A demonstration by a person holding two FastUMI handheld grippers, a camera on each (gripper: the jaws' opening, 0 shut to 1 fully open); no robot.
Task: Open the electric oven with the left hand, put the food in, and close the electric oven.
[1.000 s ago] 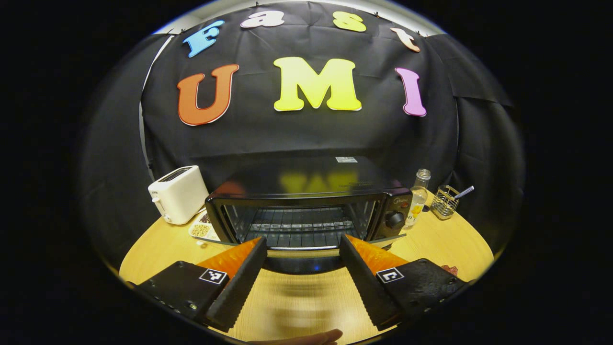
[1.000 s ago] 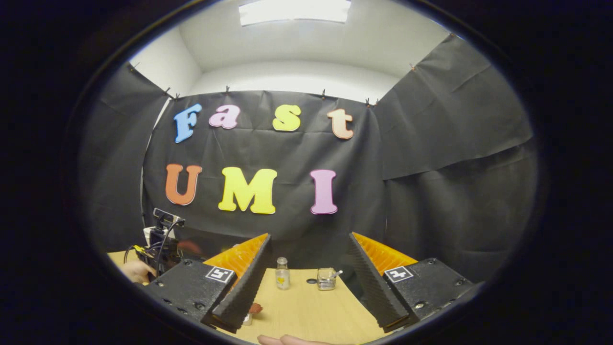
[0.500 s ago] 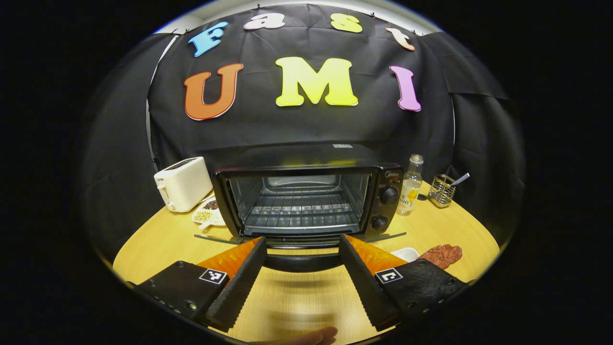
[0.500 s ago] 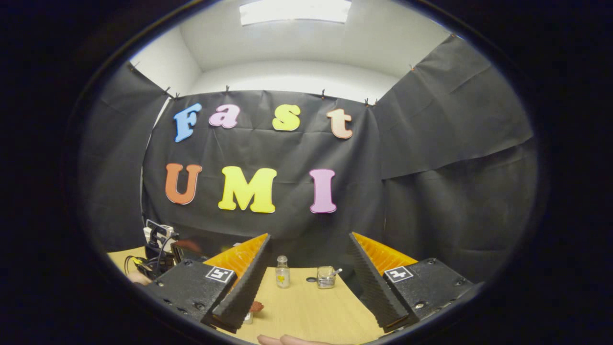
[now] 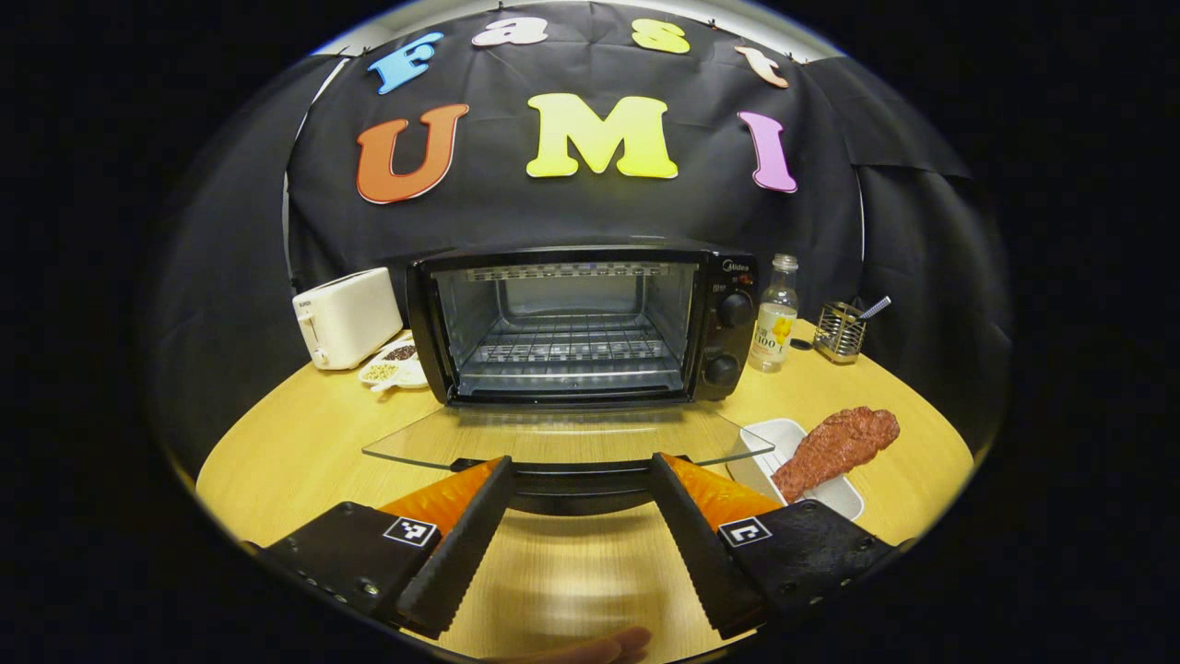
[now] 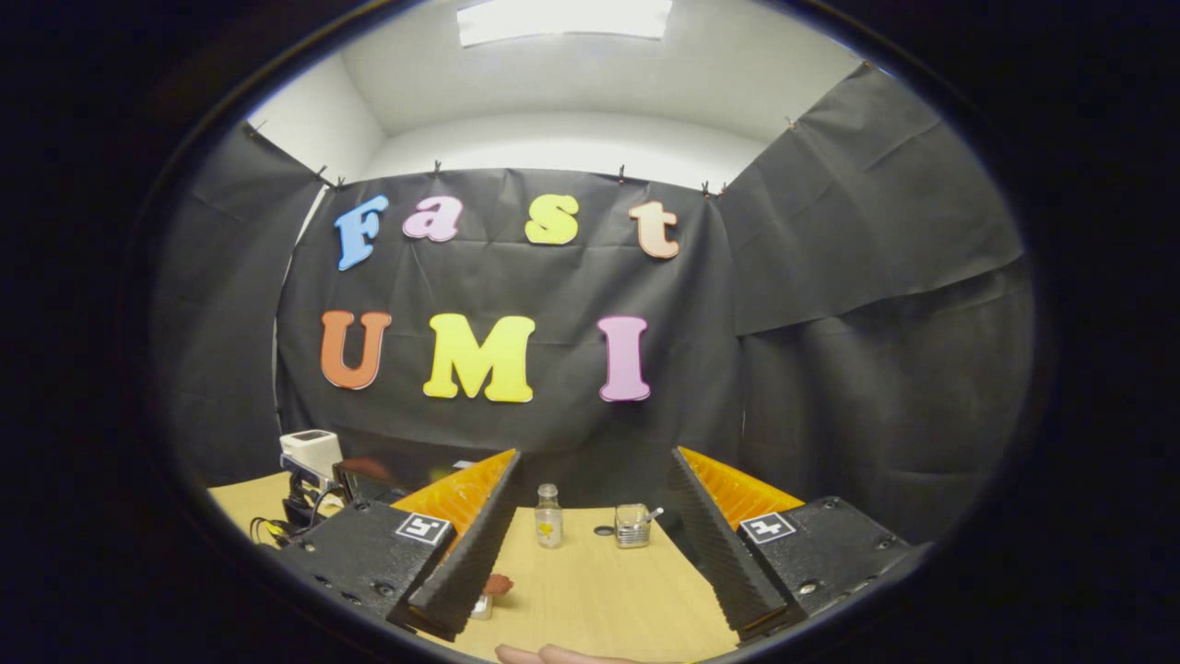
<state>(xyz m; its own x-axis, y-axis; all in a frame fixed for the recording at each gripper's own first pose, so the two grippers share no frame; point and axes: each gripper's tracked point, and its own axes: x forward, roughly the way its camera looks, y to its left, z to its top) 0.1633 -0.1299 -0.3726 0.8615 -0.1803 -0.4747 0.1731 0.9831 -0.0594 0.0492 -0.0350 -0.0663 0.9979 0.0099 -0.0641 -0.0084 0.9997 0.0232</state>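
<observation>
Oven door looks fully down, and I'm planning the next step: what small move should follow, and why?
Probably back the left gripper off the door handle: the glass door lies flat, the rack is bare, and the meat lies on its white tray.

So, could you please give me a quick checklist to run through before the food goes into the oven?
1. Oven door fully down: ok, the glass lies flat in front of the opening.
2. Rack free: ok, nothing sits on it.
3. Left gripper off the door handle: cannot tell, its fingers flank the handle closely.
4. Food ready: ok, the piece of meat lies across the white tray right of the door.
5. Right gripper ready to grasp: ok, open, holding nothing.
6. Right gripper aimed at the food: not ok, it faces the bottle and the wall.
</observation>
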